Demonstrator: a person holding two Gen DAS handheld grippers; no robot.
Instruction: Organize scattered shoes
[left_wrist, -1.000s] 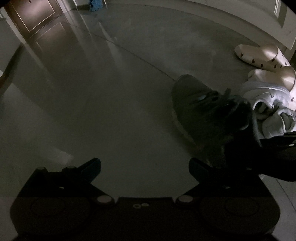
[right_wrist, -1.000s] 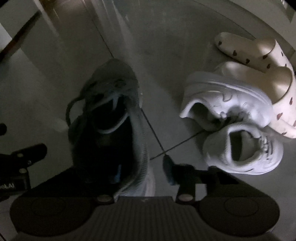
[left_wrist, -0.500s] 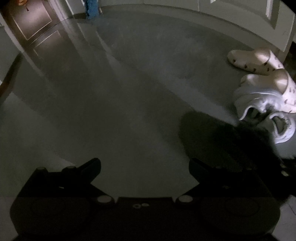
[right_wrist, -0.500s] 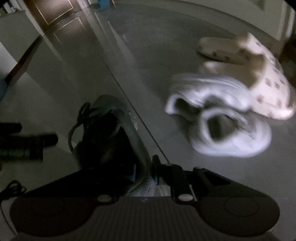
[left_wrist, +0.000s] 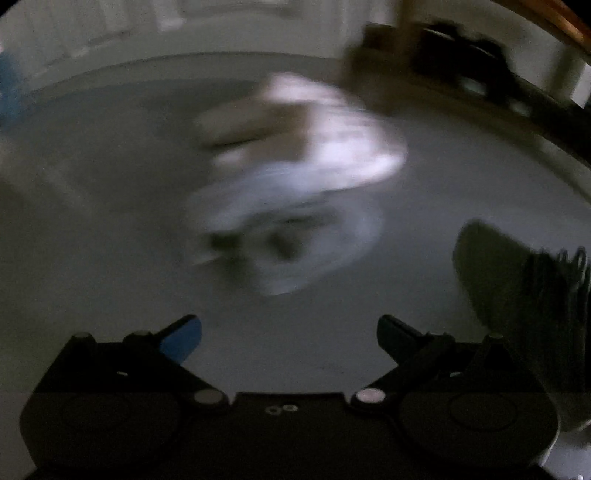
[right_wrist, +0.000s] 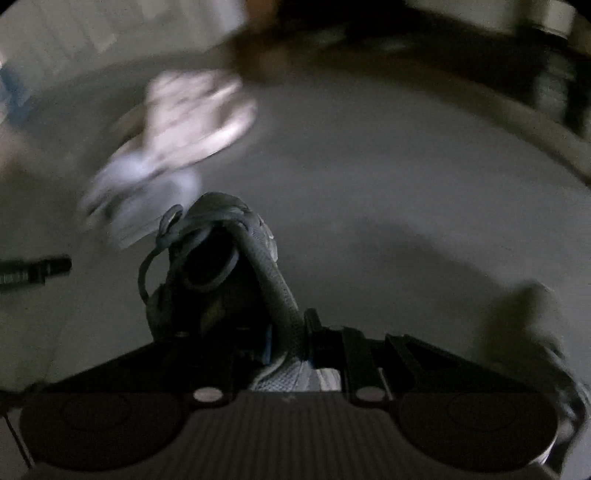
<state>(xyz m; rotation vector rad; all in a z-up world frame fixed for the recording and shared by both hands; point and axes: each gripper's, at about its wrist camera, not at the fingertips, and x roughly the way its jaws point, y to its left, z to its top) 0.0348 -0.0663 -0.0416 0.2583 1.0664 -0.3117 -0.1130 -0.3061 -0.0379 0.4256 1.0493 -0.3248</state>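
My right gripper (right_wrist: 286, 338) is shut on the side wall of a dark grey sneaker (right_wrist: 236, 266) and holds it above the grey floor. That sneaker also shows at the right edge of the left wrist view (left_wrist: 524, 284). My left gripper (left_wrist: 290, 334) is open and empty over bare floor. A blurred heap of white sneakers (left_wrist: 295, 225) and cream slippers (left_wrist: 325, 129) lies ahead of it. The same heap shows at upper left in the right wrist view (right_wrist: 173, 147). Another dark shoe (right_wrist: 535, 325) lies blurred at lower right.
A dark, low piece of furniture (left_wrist: 461, 51) stands at the back right against the pale wall (left_wrist: 147, 29). My left gripper's finger (right_wrist: 37, 269) shows at the left edge of the right wrist view. Both views are blurred by motion.
Both grippers have swung to the right. The white shoe heap has slid from the right toward the middle and left of the views. The grey sneaker stays gripped and is lifted.
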